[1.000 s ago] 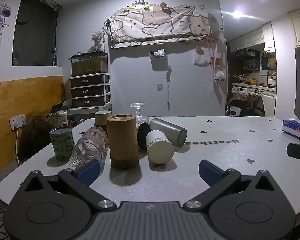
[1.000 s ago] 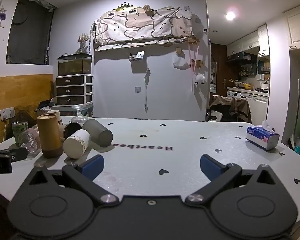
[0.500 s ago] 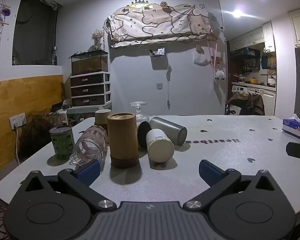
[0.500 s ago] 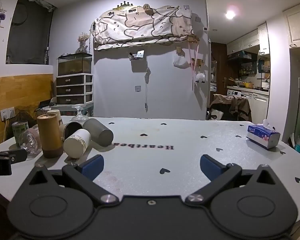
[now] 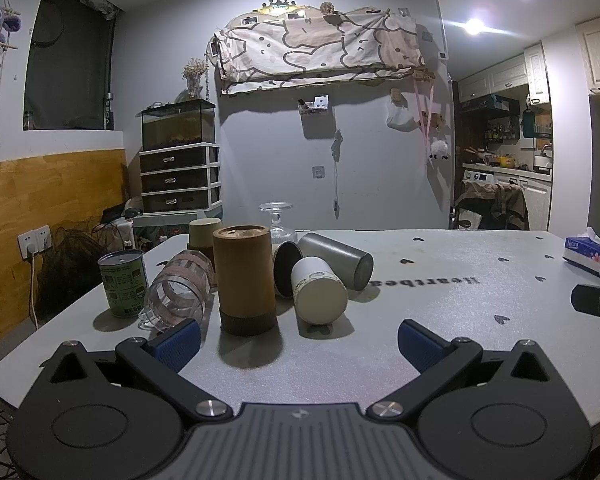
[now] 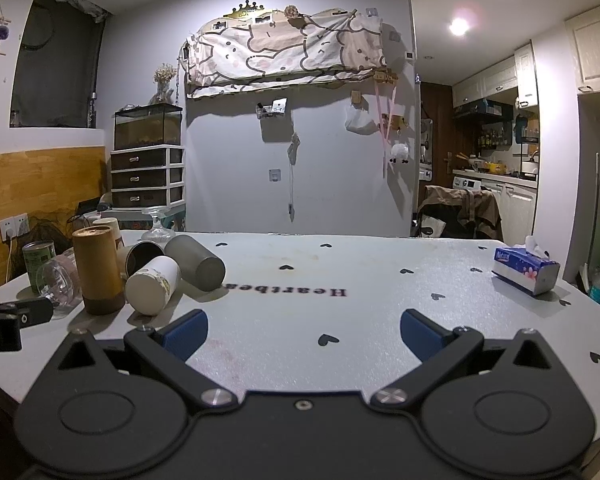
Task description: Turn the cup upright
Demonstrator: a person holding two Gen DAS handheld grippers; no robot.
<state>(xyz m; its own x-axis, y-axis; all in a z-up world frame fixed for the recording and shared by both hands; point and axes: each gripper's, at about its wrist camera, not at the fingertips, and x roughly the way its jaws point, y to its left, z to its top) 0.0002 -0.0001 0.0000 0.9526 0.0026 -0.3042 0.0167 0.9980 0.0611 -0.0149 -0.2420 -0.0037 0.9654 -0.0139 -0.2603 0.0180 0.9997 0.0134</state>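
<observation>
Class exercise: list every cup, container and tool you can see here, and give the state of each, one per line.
Brown cup: standing.
White cup: on its side.
Grey cup: on its side.
Clear glass mug: on its side.
Green can: standing.
Left tool: open, empty.
Right tool: open, empty.

Black left gripper (image 5: 298, 338), blue-padded fingers (image 5: 176, 340), silver screws.
</observation>
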